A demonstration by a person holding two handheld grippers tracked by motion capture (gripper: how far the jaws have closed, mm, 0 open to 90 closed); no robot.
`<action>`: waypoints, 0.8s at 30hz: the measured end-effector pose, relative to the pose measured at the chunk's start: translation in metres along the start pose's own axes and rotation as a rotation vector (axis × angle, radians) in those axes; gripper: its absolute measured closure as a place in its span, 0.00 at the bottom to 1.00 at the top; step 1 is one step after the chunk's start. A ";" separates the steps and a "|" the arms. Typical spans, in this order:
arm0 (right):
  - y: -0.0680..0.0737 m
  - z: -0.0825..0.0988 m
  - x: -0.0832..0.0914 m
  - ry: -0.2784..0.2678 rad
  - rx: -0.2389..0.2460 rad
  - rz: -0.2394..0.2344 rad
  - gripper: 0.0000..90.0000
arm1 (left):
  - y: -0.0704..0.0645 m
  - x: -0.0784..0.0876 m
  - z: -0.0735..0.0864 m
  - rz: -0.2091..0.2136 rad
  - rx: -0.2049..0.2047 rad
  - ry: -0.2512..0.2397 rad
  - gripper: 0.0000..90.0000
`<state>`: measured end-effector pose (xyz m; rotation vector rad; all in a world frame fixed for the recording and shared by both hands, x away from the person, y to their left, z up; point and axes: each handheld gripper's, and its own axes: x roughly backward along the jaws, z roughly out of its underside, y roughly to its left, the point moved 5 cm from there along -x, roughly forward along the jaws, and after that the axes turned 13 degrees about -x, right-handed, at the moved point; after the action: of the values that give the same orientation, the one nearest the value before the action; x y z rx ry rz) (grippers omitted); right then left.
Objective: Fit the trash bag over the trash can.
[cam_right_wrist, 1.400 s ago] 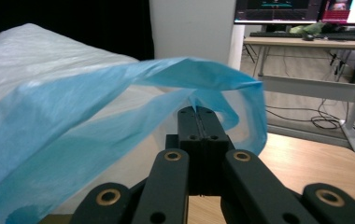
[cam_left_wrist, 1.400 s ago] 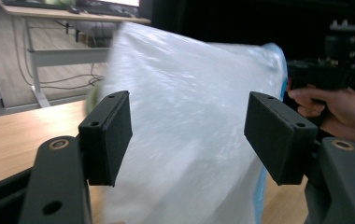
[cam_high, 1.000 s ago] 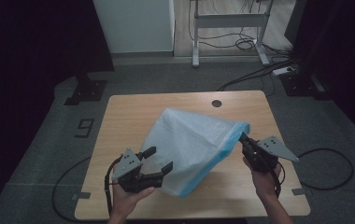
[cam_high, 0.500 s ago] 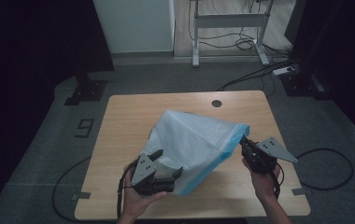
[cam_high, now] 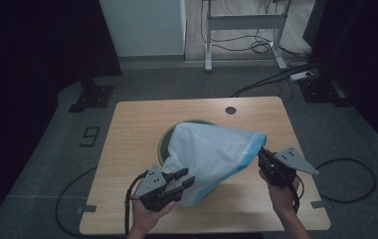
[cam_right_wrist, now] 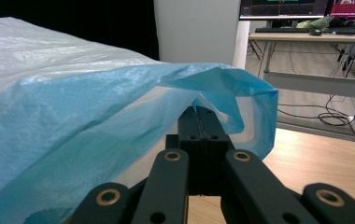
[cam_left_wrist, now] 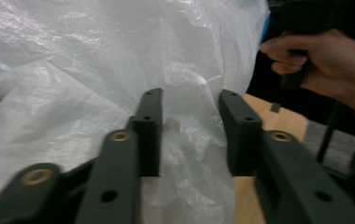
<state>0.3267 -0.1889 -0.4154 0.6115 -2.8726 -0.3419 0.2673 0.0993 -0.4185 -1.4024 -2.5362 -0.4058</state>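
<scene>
Thin crinkly plastic bag [cam_high: 212,149] — blue-edged, over round bin [cam_high: 164,144].

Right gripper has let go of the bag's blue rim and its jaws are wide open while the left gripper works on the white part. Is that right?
Not quite. The right gripper is shut on the blue rim of the plastic bag, jaws pressed together, as the right gripper view shows. The left gripper is indeed at the white part; its jaws have just been closing around a fold of it.

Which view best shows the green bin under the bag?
The high view: the green bin's rim curves out behind the plastic bag. The left gripper view catches a dark green sliver at its left edge; the right gripper view gives bag instead.
</scene>
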 end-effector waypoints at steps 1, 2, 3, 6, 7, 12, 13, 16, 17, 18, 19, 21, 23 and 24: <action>0.000 0.000 0.000 -0.001 0.001 -0.001 0.99 | 0.000 0.001 -0.001 -0.005 0.001 -0.005 0.80; 0.000 0.000 0.001 -0.002 0.002 -0.001 0.99 | 0.001 0.002 -0.001 -0.007 0.007 -0.014 0.83; 0.000 -0.001 0.001 -0.003 0.003 -0.001 0.99 | 0.001 0.003 -0.002 -0.004 0.017 -0.026 0.85; -0.001 -0.001 0.001 -0.003 0.001 0.002 0.98 | 0.006 0.008 -0.006 0.000 0.073 -0.084 0.90; -0.002 -0.001 0.000 -0.001 0.000 0.004 0.98 | 0.006 0.008 -0.006 0.000 0.073 -0.084 0.91; -0.007 -0.002 -0.004 0.018 0.010 0.014 0.98 | 0.020 0.018 -0.012 0.002 0.164 -0.169 0.94; -0.007 -0.004 -0.005 0.022 0.012 0.015 0.98 | 0.028 0.022 -0.015 -0.002 0.191 -0.189 0.94; -0.007 -0.011 -0.009 0.021 0.016 0.010 0.98 | 0.039 0.026 -0.018 -0.011 0.238 -0.220 0.96; -0.007 -0.011 -0.009 0.021 0.016 0.010 0.98 | 0.039 0.026 -0.018 -0.011 0.238 -0.220 0.96; -0.006 -0.015 -0.011 0.023 0.014 -0.004 0.94 | 0.047 0.029 -0.018 -0.018 0.276 -0.242 0.96; -0.005 -0.015 -0.013 0.025 0.016 -0.009 0.88 | 0.050 0.029 -0.018 -0.024 0.288 -0.247 0.97; -0.002 -0.015 -0.012 0.021 0.018 -0.017 0.72 | 0.052 0.030 -0.018 -0.030 0.296 -0.249 0.97; 0.001 -0.013 -0.011 0.018 0.020 -0.025 0.65 | 0.055 0.030 -0.018 -0.041 0.303 -0.249 0.97; 0.003 -0.011 -0.008 0.009 0.023 -0.030 0.59 | 0.056 0.030 -0.018 -0.045 0.304 -0.248 0.97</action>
<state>0.3353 -0.1850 -0.4047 0.6593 -2.8651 -0.3098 0.3004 0.1455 -0.3844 -1.3509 -2.6800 0.1543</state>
